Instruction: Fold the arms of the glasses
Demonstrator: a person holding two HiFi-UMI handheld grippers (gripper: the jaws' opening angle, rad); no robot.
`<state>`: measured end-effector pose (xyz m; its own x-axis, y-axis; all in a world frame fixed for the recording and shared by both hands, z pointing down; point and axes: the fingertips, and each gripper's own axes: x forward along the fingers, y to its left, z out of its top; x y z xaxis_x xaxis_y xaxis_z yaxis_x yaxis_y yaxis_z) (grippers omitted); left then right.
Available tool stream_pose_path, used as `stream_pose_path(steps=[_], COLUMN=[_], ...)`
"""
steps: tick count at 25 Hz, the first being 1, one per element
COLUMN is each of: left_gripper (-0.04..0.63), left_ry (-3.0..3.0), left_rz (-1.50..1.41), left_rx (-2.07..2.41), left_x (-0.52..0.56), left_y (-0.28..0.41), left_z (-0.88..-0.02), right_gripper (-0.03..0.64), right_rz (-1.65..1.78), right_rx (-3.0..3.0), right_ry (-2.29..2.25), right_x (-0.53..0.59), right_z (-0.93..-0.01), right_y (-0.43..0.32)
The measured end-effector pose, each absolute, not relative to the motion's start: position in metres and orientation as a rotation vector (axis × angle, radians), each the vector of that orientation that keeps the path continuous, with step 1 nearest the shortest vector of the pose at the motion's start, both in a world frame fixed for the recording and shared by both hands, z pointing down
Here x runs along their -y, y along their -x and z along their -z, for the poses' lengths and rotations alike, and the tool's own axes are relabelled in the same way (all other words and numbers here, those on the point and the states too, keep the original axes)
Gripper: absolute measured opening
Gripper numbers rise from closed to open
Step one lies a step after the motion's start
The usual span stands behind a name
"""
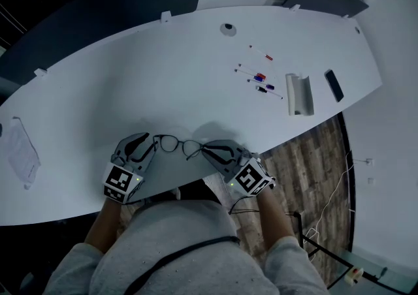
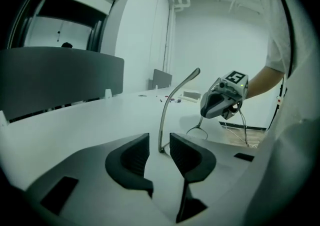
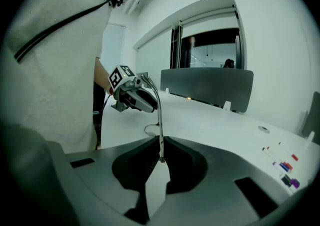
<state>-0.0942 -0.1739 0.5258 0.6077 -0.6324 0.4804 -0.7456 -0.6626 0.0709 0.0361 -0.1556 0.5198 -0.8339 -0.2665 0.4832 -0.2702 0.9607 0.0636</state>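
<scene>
Pinching glasses [image 1: 168, 143] arm, right gripper [image 3: 160, 145] (other between parted left gripper [image 2: 160, 142] jaws)

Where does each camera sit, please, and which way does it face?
Head view: on the person's head, looking steeply down at the table; left gripper, right gripper, forearms and torso show.
Left gripper view: on the left gripper, facing along its jaws towards the right gripper; a forearm shows.
Right gripper view: on the right gripper, facing the left gripper; the torso shows.
Shared: both gripper views show a glasses arm between their jaws.
</scene>
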Motion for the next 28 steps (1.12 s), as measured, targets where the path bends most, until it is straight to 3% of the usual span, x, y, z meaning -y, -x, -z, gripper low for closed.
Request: stream_pose_path(steps=[6, 10, 19, 28], left_gripper=[0.115, 0.046, 0.034, 0.034], left_ry=[-2.717, -2.700, -2.712, -2.725], left_rz=[-0.696, -0.673, -0.680, -0.658], left_rx=[1.064, 1.106, 1.058, 1.050], left_x=[0.172, 0.177, 0.173, 0.163], left_y=[0.072, 0.071, 0.065, 0.064], left_z=[-0.517, -0.515, -0.516, -0.513], right_gripper=[0.037, 0.037, 0.037, 0.037], right_rz=[-0.056, -0.098, -0.173, 0.237], right_rx=[2.595, 2.594, 2.545, 2.156], right_ry=[-0.272, -0.262, -0.341, -0.241], right_x=[0.156, 0.158, 0.172, 0.172], right_z=[-0.523, -0.524, -0.524, -0.540], right_y=[-0.040, -0.045, -0.043, -0.024])
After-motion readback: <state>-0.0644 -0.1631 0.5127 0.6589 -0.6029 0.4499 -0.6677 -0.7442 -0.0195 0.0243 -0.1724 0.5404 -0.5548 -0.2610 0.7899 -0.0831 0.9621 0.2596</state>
